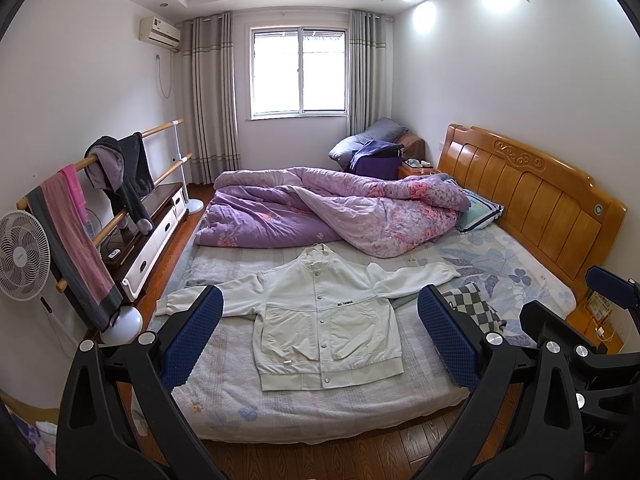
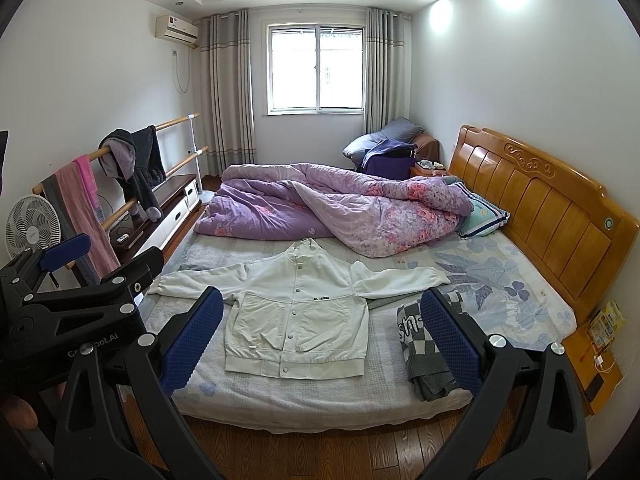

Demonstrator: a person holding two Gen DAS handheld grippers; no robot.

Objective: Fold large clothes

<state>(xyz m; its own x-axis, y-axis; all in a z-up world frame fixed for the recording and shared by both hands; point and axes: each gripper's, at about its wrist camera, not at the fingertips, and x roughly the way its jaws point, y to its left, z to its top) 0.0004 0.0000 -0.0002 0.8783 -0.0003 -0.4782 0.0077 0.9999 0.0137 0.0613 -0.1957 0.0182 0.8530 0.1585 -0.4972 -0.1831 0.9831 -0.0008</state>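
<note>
Currently, a white jacket [image 1: 320, 320] is lying flat, front side up, on the near half of the bed [image 1: 224, 396] — snaps closed, collar pointing toward the window [image 1: 298, 72], both sleeves spreading out sideways. The left gripper [image 1: 320, 336] is hovering above the near edge of the bed with its jaws standing wide apart, holding nothing; in its own view the blue pads [image 1: 192, 336] are framing the jacket body on either side. The right gripper [image 2: 322, 338] is hovering likewise, jaws wide and empty, well apart from the fabric. A checkered grey cloth [image 2: 424, 344] is lying bunched just beside the jacket's right hem, under the sleeve end. A purple floral quilt [image 1: 320, 208] is sitting heaped across the far half of the bed, touching the pillow [image 1: 478, 210] by the wooden headboard [image 1: 532, 196]. To the left, towels and dark clothes are hanging on a rail rack [image 1: 100, 184] — a white fan [image 1: 22, 256] is standing in front of it.
</note>
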